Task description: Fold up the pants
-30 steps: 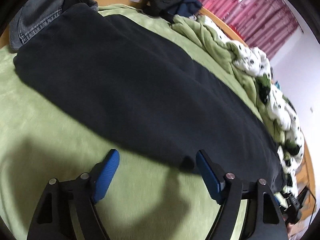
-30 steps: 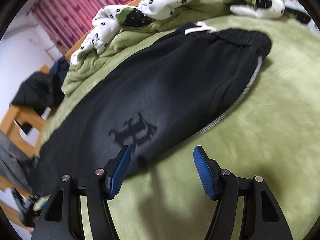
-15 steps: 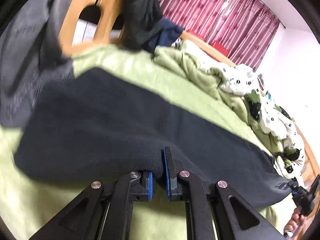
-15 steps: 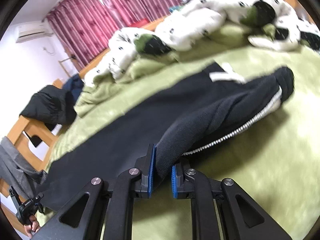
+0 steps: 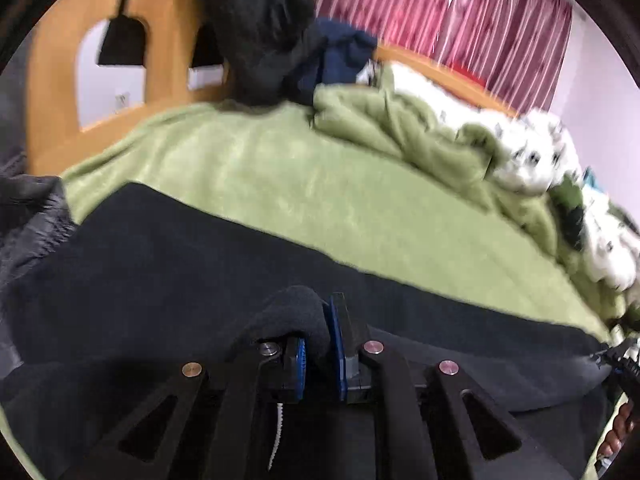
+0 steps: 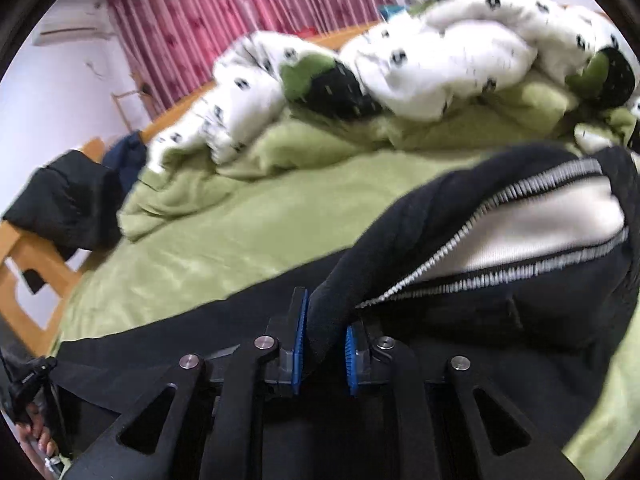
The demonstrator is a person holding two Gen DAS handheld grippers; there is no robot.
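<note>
1. This is a bedroom in a home: a bed (image 5: 280, 184) spread with a green fleece sheet fills most of both views.
2. A rumpled white duvet with black spots (image 6: 440, 52) is heaped along the far side of the bed.
3. A wooden bed frame with cut-out openings (image 5: 52, 80) stands at one end, with a dark jacket (image 5: 256, 20) draped over it.
4. Pink-red curtains (image 6: 180, 28) hang against pale walls, and a wall-mounted air conditioner (image 6: 68, 34) sits high beside them.
</note>
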